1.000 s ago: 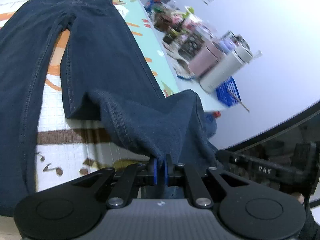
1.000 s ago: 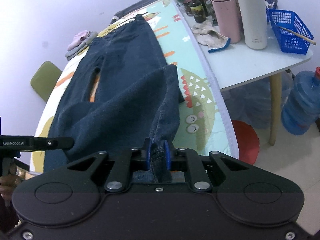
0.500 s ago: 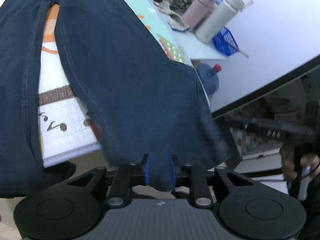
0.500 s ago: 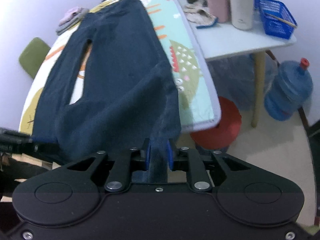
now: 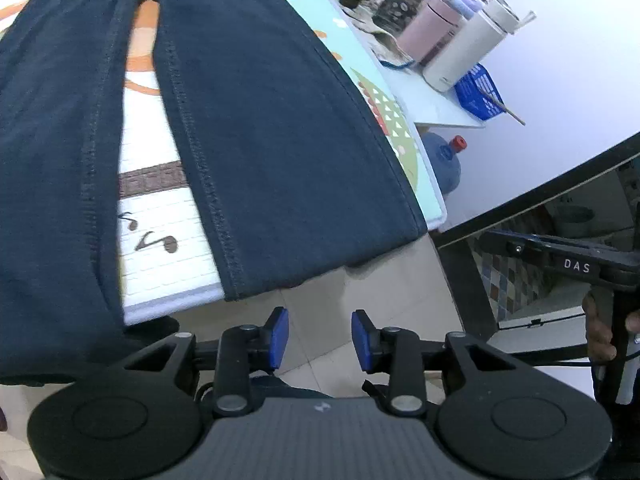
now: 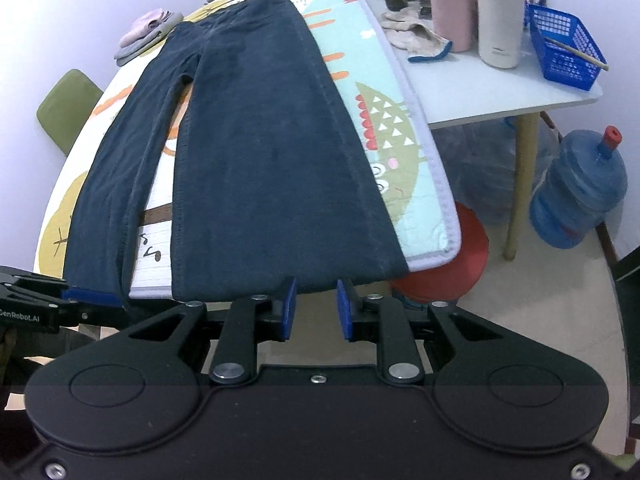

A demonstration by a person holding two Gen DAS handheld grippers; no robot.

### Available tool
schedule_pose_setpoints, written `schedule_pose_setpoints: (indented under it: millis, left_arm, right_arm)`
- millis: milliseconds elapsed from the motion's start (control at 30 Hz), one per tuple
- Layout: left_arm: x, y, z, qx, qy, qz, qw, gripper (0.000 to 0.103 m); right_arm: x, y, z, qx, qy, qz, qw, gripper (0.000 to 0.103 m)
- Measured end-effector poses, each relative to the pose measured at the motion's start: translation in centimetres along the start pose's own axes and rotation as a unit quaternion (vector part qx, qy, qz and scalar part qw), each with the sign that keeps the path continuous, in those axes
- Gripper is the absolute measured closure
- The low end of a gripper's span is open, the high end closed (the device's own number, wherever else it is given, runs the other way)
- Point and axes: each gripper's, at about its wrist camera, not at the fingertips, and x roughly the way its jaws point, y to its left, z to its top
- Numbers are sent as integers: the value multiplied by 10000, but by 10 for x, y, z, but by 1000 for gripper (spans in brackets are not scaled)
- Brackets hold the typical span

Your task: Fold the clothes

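Released since the earlier frame: one second back both tools pinched the hem of the dark jeans; now I see the leg spread flat and both tools free of it.

Left tool [image 5: 320,338]: jaws opening, a moderate gap, nothing between the blue pads, only floor below.

Right tool [image 6: 316,308]: jaws opening, narrower gap, empty; its tips sit just short of the hem.

Dark jeans [image 6: 256,152]: laid out flat on the patterned mat [image 6: 404,168] over the tabletop [image 6: 480,96]. Long axis runs straight away from both tools, hems at the near mat edge, waistband at the far end. The left leg's hem overhangs the near edge slightly.

Relation for the coming move, as I judge it: the right leg lies dead ahead of the right tool, which is nearer; the left tool stands beside the other hem.

Beyond: pink flask [image 6: 448,4], white flask [image 6: 498,12], blue basket [image 6: 564,52], water jug [image 6: 580,188] on the floor.
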Motion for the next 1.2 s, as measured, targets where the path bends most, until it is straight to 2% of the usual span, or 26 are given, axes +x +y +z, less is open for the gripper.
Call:
schedule_pose_setpoints:
  millis: [233, 333, 567, 933, 1200]
  left_arm:
    - [-12, 24, 4, -153, -172, 134, 9996, 64]
    - [-19, 40, 4, -255, -261, 270, 9990, 59]
    - [-38, 84, -1, -574, -452, 596, 9955, 56]
    - [-66, 145, -31, -1056, -753, 1056, 9859, 43]
    - [-77, 184, -62, -1474, -904, 1412, 9748, 40]
  right_arm:
    - [6, 22, 10, -110, -49, 53, 9999, 82]
    - [12, 32, 15, -153, -43, 60, 9999, 82]
    - [29, 69, 29, -334, -61, 211, 9992, 81]
    - [75, 160, 29, -957, 203, 657, 9930, 78]
    - [112, 227, 9, -1484, 530, 1059, 9818, 75]
